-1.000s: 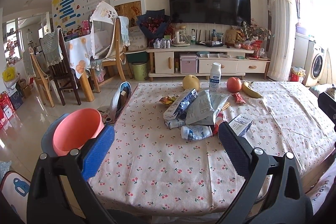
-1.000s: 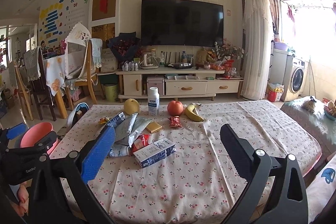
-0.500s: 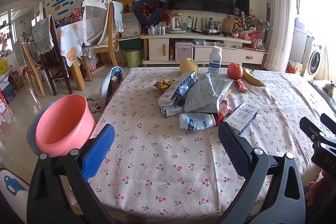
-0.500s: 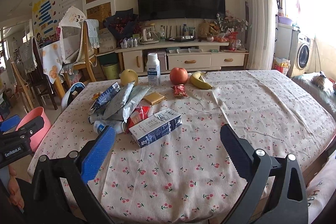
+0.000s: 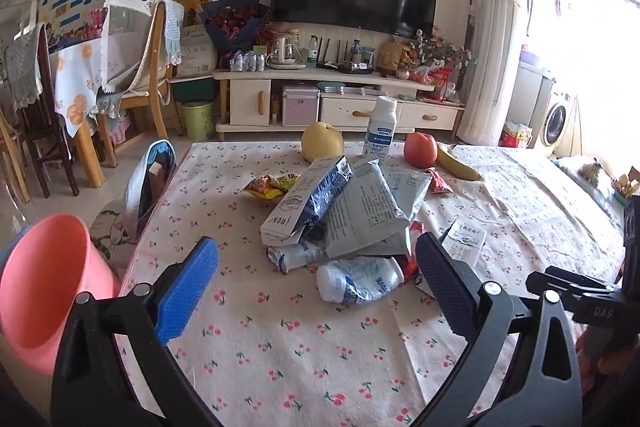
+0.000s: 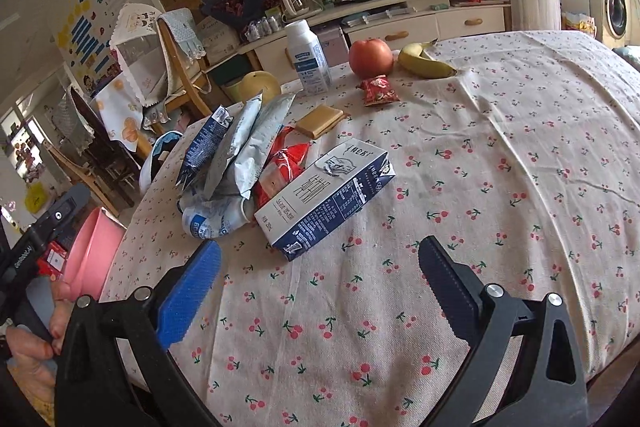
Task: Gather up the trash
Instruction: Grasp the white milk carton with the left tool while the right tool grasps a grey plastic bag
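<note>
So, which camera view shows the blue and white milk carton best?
The right wrist view: the milk carton lies whole and unobstructed ahead of the open right gripper. In the left wrist view only its white end shows behind a finger.

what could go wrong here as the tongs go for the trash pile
The crushed clear plastic bottle lies under the silver foil bags, so pulling it may drag the pile. The blue-and-white milk carton leans on a red wrapper that may slide off with it. The red apple and yellow banana sit nearby and could be mistaken for trash.
</note>
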A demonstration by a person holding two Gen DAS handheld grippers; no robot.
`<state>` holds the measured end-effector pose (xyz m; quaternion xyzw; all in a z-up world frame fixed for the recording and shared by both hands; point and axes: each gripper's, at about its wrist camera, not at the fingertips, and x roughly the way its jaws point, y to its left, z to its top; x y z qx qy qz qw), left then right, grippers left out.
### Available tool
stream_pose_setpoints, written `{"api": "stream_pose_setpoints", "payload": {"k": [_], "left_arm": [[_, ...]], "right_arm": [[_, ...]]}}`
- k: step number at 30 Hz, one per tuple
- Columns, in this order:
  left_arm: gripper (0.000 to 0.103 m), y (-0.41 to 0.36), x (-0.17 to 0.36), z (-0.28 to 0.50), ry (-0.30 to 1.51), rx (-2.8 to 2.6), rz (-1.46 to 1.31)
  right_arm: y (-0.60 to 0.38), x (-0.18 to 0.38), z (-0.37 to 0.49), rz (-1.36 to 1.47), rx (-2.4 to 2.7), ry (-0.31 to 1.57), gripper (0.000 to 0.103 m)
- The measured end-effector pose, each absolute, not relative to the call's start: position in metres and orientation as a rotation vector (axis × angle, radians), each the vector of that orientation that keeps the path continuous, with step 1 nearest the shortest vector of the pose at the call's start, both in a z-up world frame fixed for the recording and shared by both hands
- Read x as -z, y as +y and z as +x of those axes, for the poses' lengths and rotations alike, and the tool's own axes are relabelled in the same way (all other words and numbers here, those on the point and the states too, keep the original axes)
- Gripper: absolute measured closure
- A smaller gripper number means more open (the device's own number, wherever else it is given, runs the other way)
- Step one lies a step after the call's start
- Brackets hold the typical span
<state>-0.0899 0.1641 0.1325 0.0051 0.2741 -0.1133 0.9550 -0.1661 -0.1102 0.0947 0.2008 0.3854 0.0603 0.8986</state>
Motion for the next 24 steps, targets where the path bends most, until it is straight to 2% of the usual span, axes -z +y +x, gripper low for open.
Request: {"api": "stream_pose_setpoints", "payload": {"k": [1, 2, 3, 19, 24], "left_arm": [[0.004, 0.165, -0.13, -0.079, 0.568, 0.234, 0.015], [0.004, 0.165, -0.126, -0.068, 0.582, 0.243, 0.009], [0.004, 0.165, -0.123, -0.058, 0.596, 0.257, -0.005], [0.004, 0.181, -0.058, 0.09, 0.789, 0.406, -0.163], [0.016, 0.171, -0.049, 0.102, 0.822, 0.425, -0.145]], "right_arm": [[-0.111, -0.093, -0.16, 0.422, -0.127, 0.803, 0.01], [-0.111, -0.091, -0.154, 0.42, -0.125, 0.811, 0.02], [-0.111, -0.088, -0.148, 0.424, -0.127, 0.821, 0.022], [-0.112, -0.054, -0.07, 0.466, -0.144, 0.918, 0.023], [-0.112, -0.065, -0.056, 0.389, -0.105, 0.86, 0.023]]}}
